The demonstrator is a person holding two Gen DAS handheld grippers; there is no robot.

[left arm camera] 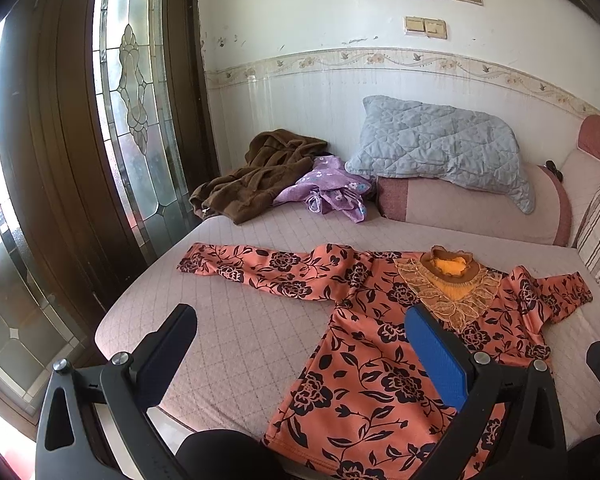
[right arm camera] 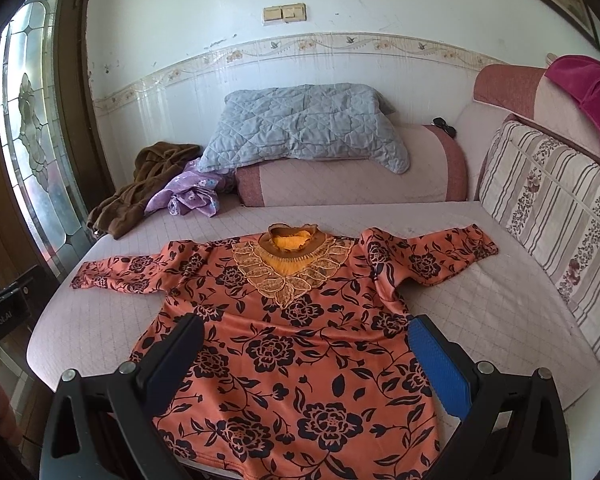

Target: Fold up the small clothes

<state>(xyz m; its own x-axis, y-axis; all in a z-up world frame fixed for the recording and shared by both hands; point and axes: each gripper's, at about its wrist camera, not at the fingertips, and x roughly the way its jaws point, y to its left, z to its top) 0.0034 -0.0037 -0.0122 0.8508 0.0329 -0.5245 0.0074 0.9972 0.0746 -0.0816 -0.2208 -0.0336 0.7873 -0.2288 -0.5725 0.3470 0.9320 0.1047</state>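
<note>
A: Left wrist view first. Left gripper (left arm camera: 300, 326) hanging above the near edge of the bed (left arm camera: 236, 328), fingers wide apart, nothing between them.

B: Left black finger (left arm camera: 172, 344) over bare quilted cover, right blue pad (left arm camera: 436, 360) over the blouse body?

A: Over it, yes; touching or not, cannot tell. Orange floral blouse (left arm camera: 364, 384) spread flat, front up, neck toward the far side, hem at the near edge. Left sleeve (left arm camera: 252, 270) stretched straight out to the left; right sleeve (left arm camera: 548, 292) bent and shorter-looking at the right.

B: Beyond it?

A: Brown garment (left arm camera: 256, 172) heaped at the far left by the glass door (left arm camera: 136, 112), purple flowered cloth (left arm camera: 332, 192) just beside it on the right, touching. Grey quilted pillow (left arm camera: 440, 144) lying on a pink bolster (left arm camera: 472, 208) against the far wall.

B: Now the right wrist view.

A: Right gripper (right arm camera: 304, 330) centred over the lower half of the blouse (right arm camera: 300, 344), fingers spread wide, gripping nothing. Lace collar (right arm camera: 296, 268) with yellow lining at the far middle. Both sleeves out to the sides, hem running off the near edge between the two fingers.

B: Around it?

A: Striped cushion (right arm camera: 556, 236) leaning at the right, magenta cloth (right arm camera: 592, 92) draped over the backrest above it. Same grey pillow (right arm camera: 300, 128) on the bolster, far middle; brown heap (right arm camera: 140, 188) and purple cloth (right arm camera: 192, 196) far left. Dark small object (right arm camera: 444, 126) on the bolster's right end, too small to name.
</note>
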